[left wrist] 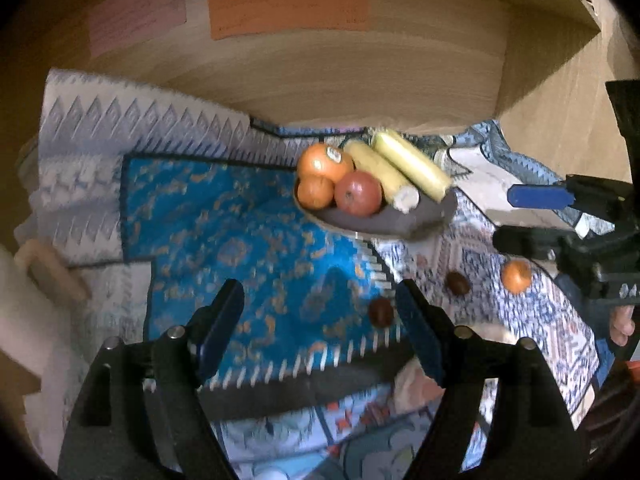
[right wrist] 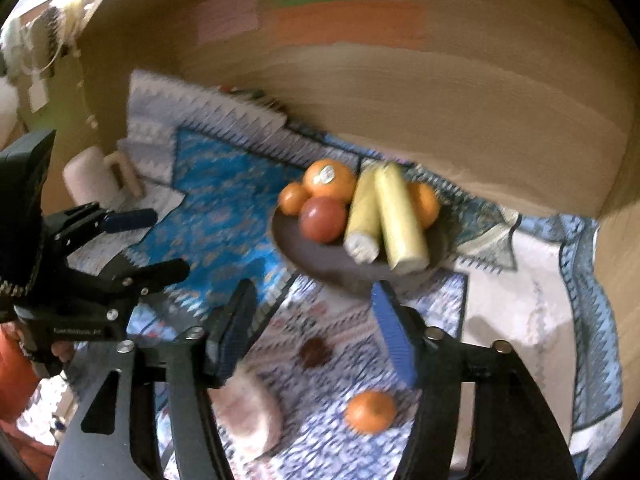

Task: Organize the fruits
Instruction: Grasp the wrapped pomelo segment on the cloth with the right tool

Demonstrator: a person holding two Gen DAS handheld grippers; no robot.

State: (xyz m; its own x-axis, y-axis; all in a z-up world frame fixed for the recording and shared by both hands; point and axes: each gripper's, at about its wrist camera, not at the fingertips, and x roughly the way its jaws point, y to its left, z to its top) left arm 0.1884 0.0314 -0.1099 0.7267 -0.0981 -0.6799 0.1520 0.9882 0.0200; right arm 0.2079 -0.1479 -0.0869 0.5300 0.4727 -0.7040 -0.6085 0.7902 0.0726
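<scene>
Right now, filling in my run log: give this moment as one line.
plate: oranges, apple, two corn cobs | loose orange on cloth | left claw open, empty | right claw open, empty

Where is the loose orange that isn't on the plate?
In the right wrist view the loose orange lies on the patterned cloth, low between the open fingers, nearer than the dark plate.
</scene>
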